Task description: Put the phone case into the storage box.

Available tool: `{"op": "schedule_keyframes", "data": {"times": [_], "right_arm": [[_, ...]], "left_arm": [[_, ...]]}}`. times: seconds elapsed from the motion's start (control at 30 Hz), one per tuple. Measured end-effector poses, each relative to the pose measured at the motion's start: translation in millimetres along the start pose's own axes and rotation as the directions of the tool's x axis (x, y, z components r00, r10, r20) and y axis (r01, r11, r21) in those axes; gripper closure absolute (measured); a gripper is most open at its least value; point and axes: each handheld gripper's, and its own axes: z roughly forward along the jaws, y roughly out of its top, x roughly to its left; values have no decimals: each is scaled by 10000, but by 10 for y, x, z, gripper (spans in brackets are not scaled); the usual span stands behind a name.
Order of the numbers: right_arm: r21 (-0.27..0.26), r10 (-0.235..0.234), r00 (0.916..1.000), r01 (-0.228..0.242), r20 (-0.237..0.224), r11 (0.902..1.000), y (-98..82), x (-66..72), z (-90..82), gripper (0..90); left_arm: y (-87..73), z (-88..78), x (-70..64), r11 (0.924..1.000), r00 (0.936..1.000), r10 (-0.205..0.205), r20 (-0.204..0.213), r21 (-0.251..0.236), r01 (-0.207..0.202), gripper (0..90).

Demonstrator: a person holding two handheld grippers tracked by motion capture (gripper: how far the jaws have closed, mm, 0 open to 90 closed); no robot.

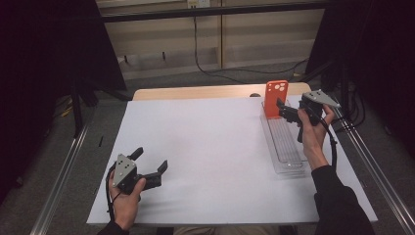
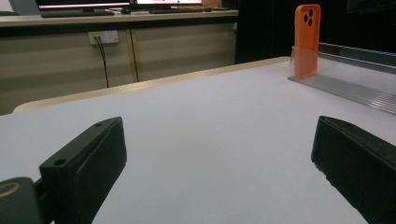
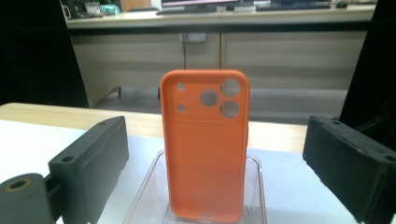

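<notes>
1. Two hand-held grippers, one orange phone case and one clear plastic rack sit over a white table.
2. The long clear rack lies at the table's right side; the single phone case stands upright in its far end.
3. The left gripper, jaws wide apart, rests near the table's front left, holding nothing.
4. The right gripper, jaws apart, faces the case without touching it.
</notes>
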Motion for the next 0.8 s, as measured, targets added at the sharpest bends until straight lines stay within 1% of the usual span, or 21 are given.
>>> {"op": "schedule_keyframes", "data": {"times": [0.13,0.23,0.27,0.43,0.53,0.63,0.7,0.8], "right_arm": [[-298,-91,9999,89,-64,9995,-22,14,-56,62],[-364,-237,9997,233,-103,9991,-39,27,-93,61],[-372,-259,9995,252,-198,9990,-43,35,-109,58],[-545,-458,9984,440,-320,9975,-53,82,-197,53],[-619,-544,9981,525,-292,9967,-81,101,-255,49],[-690,-564,9976,536,-401,9962,-96,109,-309,44],[-712,-695,9965,661,-461,9953,-108,115,-357,44],[-781,-749,9961,711,-476,9944,-127,112,-418,43]], "left_arm": [[1,-4,1,10000,10000,24,4,5,-24,33],[4,-10,9,10000,10000,84,7,12,-84,32],[5,-12,14,9999,9999,145,-5,18,-145,33],[7,-20,1,9999,10000,-42,-45,-138,42,33],[6,-26,2,9996,9999,-129,-26,-248,128,33],[9,-32,1,9994,9999,-136,-72,-307,134,33],[8,-32,1,9995,9999,-135,-80,-302,133,33],[7,-34,3,9995,9999,-124,-79,-307,122,33]]}}
